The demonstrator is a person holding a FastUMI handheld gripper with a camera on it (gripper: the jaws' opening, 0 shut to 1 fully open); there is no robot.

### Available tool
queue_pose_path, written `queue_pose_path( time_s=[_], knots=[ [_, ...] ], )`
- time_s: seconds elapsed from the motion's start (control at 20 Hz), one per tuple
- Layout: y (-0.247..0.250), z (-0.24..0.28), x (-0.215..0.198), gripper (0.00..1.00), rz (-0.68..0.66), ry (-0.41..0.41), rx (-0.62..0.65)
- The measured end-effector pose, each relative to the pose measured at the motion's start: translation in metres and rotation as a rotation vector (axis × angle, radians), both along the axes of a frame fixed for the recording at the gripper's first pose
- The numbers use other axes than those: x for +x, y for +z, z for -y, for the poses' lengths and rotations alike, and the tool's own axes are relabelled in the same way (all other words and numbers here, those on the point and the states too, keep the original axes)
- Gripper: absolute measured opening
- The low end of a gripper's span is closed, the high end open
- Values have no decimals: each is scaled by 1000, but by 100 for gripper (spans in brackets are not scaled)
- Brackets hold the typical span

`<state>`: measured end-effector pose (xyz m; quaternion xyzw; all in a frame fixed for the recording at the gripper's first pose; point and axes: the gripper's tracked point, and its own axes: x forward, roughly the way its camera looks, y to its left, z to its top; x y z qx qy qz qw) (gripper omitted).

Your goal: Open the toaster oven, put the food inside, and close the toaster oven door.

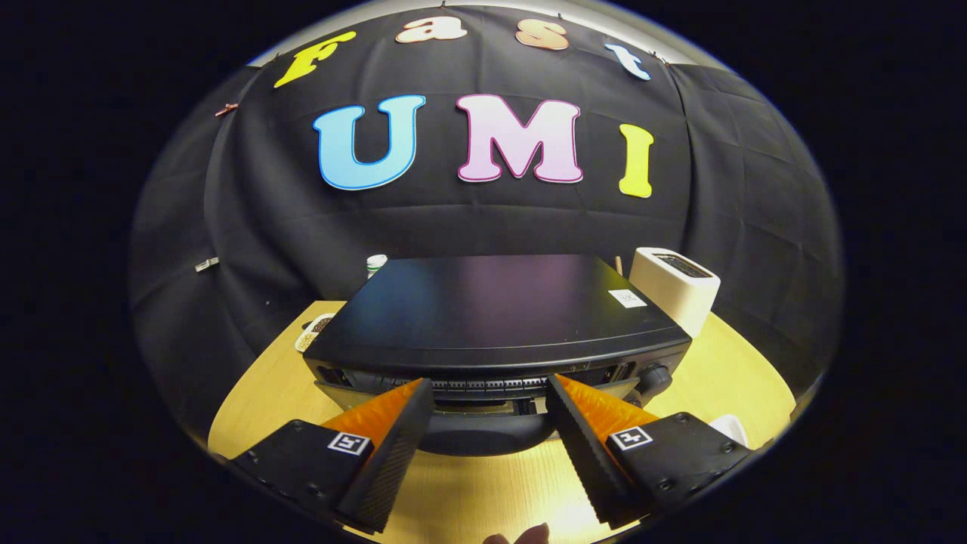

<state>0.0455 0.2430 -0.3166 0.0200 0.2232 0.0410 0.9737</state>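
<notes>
Tongs (pixel 489 393): black ribbed fingers w/ orange backs, screwed black mounts, b/w square markers.

The toaster oven (pixel 495 317) hid most of a small white-capped bottle (pixel 375 264) and part of a tray (pixel 312 332) behind it; the gripper (pixel 489 393) fingers covered the door's handle ends, and its contents stayed unreadable

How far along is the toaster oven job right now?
Nothing looks done yet. The tongs are open above the toaster oven, fingers either side of its door handle, not gripping; whether the door has begun to open I cannot tell. Left: opening the door, putting food in, closing it. No food is between the fingers.
</notes>
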Motion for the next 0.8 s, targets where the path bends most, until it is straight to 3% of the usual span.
queue_pose_path(
  time_s=[0.4,0.8],
  knots=[
    [-19,3,-48,99,-58,5,-2],
    [-59,8,-92,99,-229,5,-14]
  ],
)
